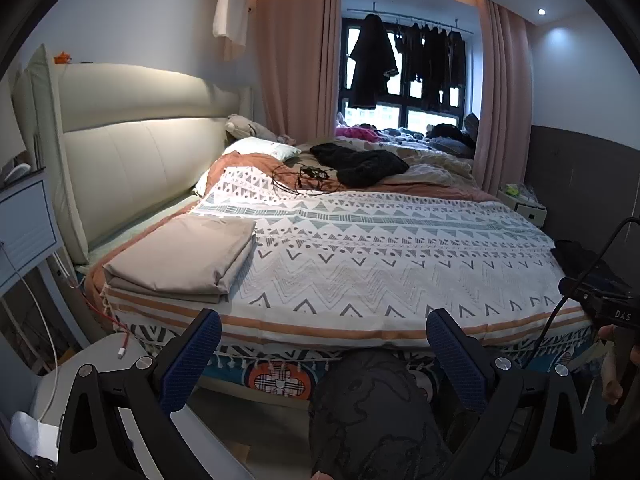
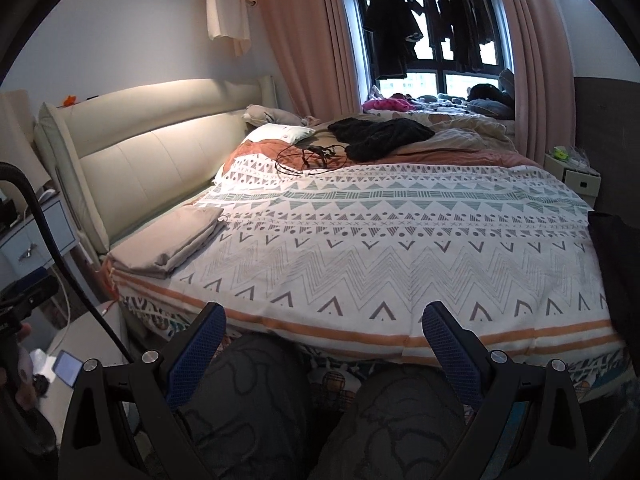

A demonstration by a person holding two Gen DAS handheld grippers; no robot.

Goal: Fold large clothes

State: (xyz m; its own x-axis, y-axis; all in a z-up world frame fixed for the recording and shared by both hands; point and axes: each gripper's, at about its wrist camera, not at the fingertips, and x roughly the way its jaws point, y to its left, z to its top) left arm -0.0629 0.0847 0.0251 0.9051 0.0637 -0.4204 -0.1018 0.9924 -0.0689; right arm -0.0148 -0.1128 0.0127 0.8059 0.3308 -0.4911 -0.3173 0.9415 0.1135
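A folded beige cloth (image 1: 182,258) lies in a neat stack of about 3 layers on the near left corner of the bed, close to the cream headboard (image 1: 132,148), resting on a white bedspread (image 1: 400,260) patterned with grey triangles and zigzags and edged in orange stripes. Farther back on the bed lie a tangle of black cable (image 1: 306,180), a crumpled black garment (image 1: 360,164) and a white pillow (image 1: 260,147). Both grippers hang short of the bed's near edge, above the person's dark-trousered knees (image 2: 256,400): the left gripper (image 1: 322,344) with jaws wide apart and empty, the right gripper (image 2: 322,340) likewise spread and holding nothing. Dark clothes (image 2: 432,24) hang at the window.
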